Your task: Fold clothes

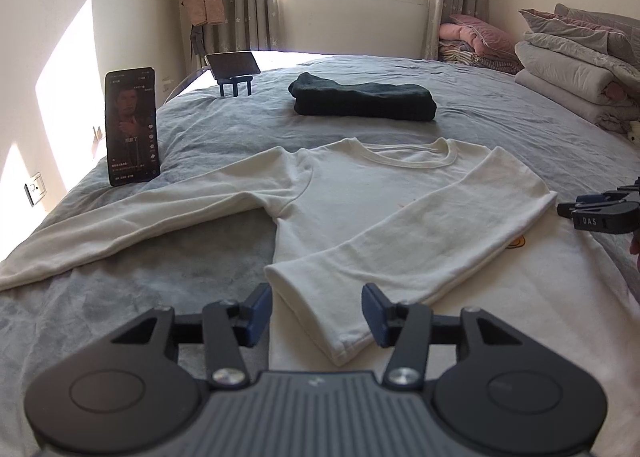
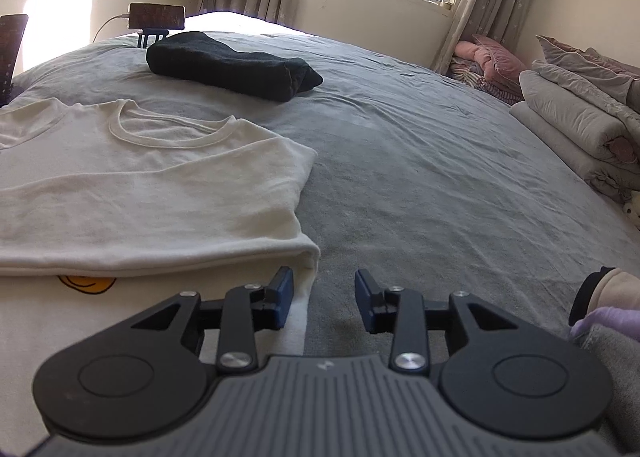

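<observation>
A cream long-sleeved shirt lies flat on the grey bed. Its right sleeve is folded across the body, and its left sleeve stretches out to the left. My left gripper is open just above the folded sleeve's cuff, holding nothing. My right gripper is open beside the shirt's folded right edge, over bare bedding, and its tip shows at the right edge in the left wrist view. A yellow print peeks out below the fold.
A folded dark garment lies farther back on the bed. A phone stands upright at the left, and another device on a stand sits behind it. Folded quilts and pillows are stacked at the right. A person's sleeve shows by my right gripper.
</observation>
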`<state>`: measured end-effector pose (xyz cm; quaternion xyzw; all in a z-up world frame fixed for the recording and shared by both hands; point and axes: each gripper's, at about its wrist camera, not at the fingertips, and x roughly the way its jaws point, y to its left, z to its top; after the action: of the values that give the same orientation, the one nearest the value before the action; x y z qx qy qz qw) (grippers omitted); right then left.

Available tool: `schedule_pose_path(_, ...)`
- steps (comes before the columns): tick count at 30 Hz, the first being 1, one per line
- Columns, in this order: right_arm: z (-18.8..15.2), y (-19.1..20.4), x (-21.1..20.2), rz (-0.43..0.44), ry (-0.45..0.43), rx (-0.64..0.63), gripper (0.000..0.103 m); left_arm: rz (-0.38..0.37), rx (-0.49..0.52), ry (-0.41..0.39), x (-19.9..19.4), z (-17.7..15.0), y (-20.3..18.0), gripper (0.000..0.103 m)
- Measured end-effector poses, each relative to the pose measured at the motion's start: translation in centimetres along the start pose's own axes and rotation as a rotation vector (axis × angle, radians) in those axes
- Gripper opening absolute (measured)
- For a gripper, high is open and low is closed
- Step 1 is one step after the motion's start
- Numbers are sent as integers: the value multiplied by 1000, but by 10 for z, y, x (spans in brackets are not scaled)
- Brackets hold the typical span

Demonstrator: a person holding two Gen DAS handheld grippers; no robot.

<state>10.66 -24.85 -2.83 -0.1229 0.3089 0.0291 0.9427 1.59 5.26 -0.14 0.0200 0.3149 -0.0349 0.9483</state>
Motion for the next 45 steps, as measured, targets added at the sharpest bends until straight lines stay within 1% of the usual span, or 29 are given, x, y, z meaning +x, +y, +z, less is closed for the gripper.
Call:
schedule_pose_path(2,2,-2,-7,18,-13,12,37,-24,3,-19,1,2,-1,51)
schedule_pose_path(3,3,-3,-12,26,-24,21,37,-36,4,-29,1,3,-1,46)
schedule_pose_path(4,5,-5,-17,35,-47,41,37,-48,6,-38,2,5,-1,38)
schedule_pose_path(6,9,-9,-23,50,-86,83,37,-73,8,-57,3,7,-2,34)
schedule_pose_path(9,17,-11,-22,76,-120,137,37,-88,17,-73,12,9,-7,34)
schedule_pose_path(11,19,-9,-15,77,-117,152,37,-87,24,-77,19,11,-10,34)
schedule_pose_path(14,22,-2,-4,90,-100,156,24,-95,33,-69,29,12,-14,34)
schedule_pose_path(17,23,6,6,109,-82,154,24,-95,44,-51,39,10,-16,34)
schedule_pose_path(22,18,14,23,107,-34,142,24,-90,50,-11,51,6,-18,34)
schedule_pose_path(24,15,16,30,102,-13,137,20,-87,49,8,54,5,-18,34)
schedule_pose_path(26,14,15,31,103,-14,139,20,-87,49,15,55,4,-17,34)
schedule_pose_path(32,15,11,23,106,-12,170,20,-79,58,19,53,2,-18,34)
schedule_pose_path(35,18,2,11,127,-29,216,20,-95,40,12,52,3,-15,34)
schedule_pose_path(37,22,-6,6,145,-43,241,25,-113,22,7,51,5,-14,34)
schedule_pose_path(38,25,-11,6,155,-48,254,30,-122,15,4,51,6,-14,34)
schedule_pose_path(40,29,-19,11,181,-43,285,32,-136,13,-6,52,8,-16,34)
schedule_pose_path(42,33,-27,20,196,-35,321,36,-146,20,-14,53,9,-20,34)
schedule_pose_path(43,35,-30,26,201,-31,339,36,-150,23,-18,54,10,-21,34)
schedule_pose_path(45,39,-39,41,237,-20,391,36,-157,29,-22,57,11,-24,34)
